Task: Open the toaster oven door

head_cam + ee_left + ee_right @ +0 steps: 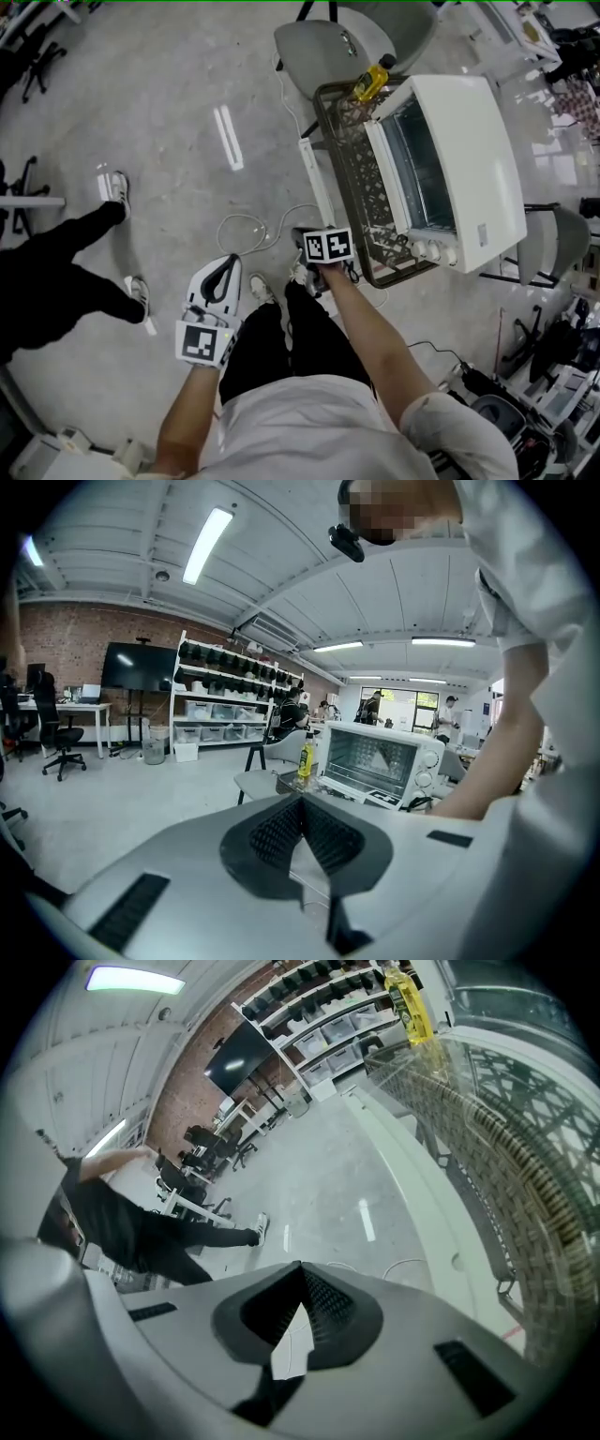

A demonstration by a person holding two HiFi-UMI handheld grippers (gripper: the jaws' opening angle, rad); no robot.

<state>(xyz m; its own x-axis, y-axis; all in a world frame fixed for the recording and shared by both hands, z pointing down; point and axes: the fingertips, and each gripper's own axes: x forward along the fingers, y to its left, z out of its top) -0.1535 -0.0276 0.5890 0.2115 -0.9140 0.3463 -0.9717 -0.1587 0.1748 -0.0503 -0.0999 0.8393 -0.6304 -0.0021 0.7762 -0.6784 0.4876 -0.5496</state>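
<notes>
The white toaster oven (pixel 469 159) stands on a wicker-patterned table (pixel 349 202), its glass door (pixel 414 169) facing left and looking closed. It also shows in the left gripper view (pixel 380 761), straight ahead and well beyond the jaws. My right gripper (pixel 314 246) hangs beside the table's near left corner, short of the oven's knobs (pixel 433 249), shut and empty (pixel 300 1267). My left gripper (pixel 225 267) is lower left, over the floor, far from the oven, shut on nothing (pixel 302 799).
A yellow bottle (pixel 370 82) stands at the table's far end by the oven. A grey chair (pixel 328 42) is beyond it. A white cable (pixel 253 225) loops on the floor. Another person in black (pixel 56 272) stands at the left.
</notes>
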